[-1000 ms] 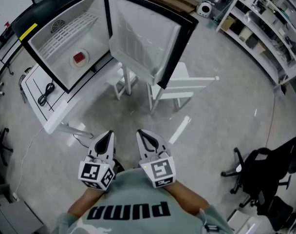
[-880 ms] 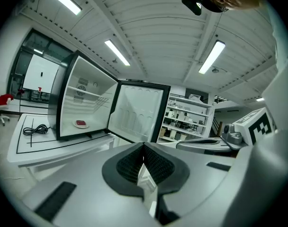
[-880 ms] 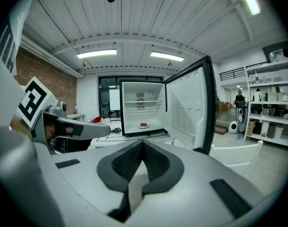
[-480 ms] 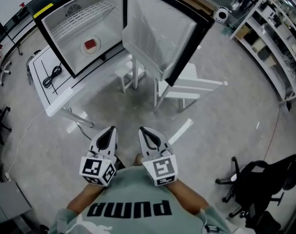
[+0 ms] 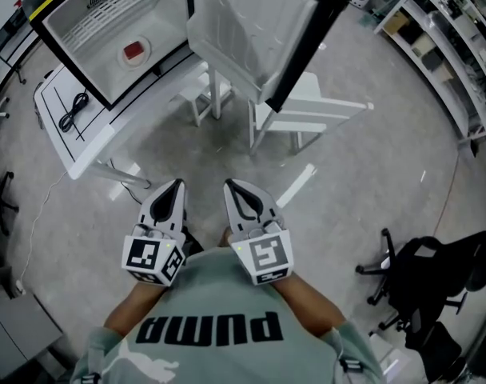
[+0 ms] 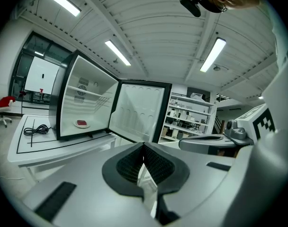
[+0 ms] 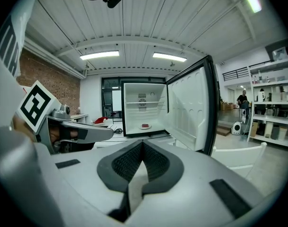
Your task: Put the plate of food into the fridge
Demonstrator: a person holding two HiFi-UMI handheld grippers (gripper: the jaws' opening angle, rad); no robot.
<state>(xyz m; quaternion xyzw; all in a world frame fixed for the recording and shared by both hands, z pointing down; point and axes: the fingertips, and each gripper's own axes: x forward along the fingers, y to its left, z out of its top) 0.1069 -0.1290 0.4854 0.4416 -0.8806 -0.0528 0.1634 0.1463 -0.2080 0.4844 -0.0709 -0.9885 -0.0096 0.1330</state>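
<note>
Two claws held side by side: my left claw and right claw are both pressed shut with nothing in either. Well ahead and off to their left, the plate of food sits inside the fridge, whose door stands open.

A white table bears the open fridge and what looks like a coiled black cable.
</note>
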